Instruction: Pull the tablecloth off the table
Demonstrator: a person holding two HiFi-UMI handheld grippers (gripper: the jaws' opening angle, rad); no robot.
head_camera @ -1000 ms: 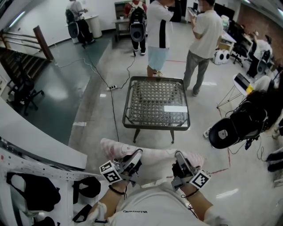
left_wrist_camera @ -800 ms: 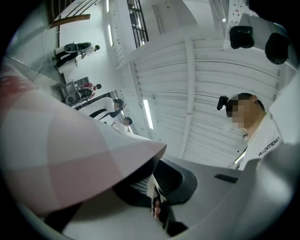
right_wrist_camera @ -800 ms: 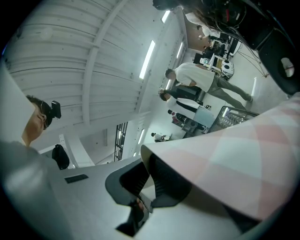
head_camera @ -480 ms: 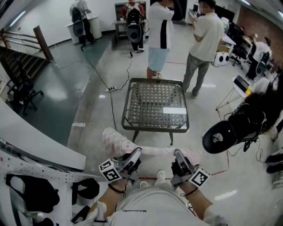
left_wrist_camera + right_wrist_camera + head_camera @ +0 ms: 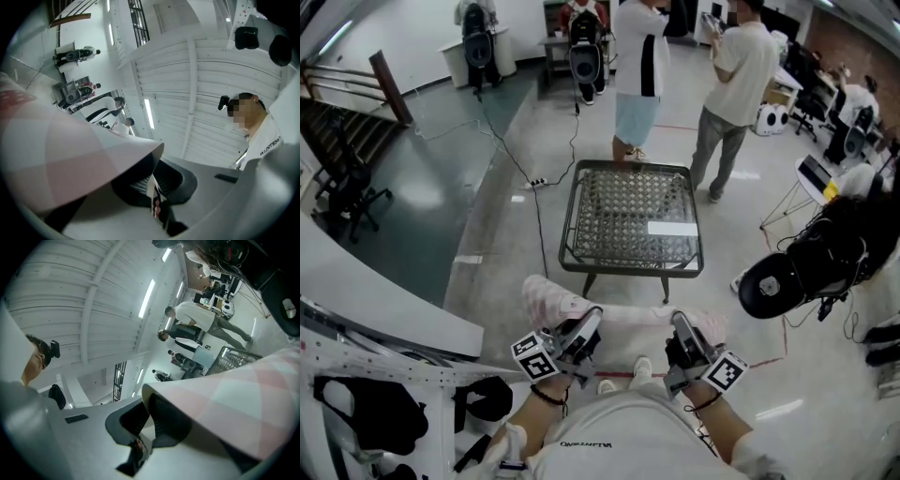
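A pale pink and white checked tablecloth hangs stretched between my two grippers, low in the head view and clear of the table. The left gripper is shut on one edge of it, the right gripper shut on the other. In the left gripper view the tablecloth drapes over the jaws and fills the left side. The right gripper view shows the tablecloth spreading to the right. The bare metal mesh table stands ahead with a white label on its top.
Two people stand just beyond the table. A black cable runs across the floor to the left. A black chair and bags sit at the right. A white counter edge lies at my left.
The cloth's left end has lifted and bunched a little higher beside the left gripper. Both grippers keep their hold and have barely shifted.
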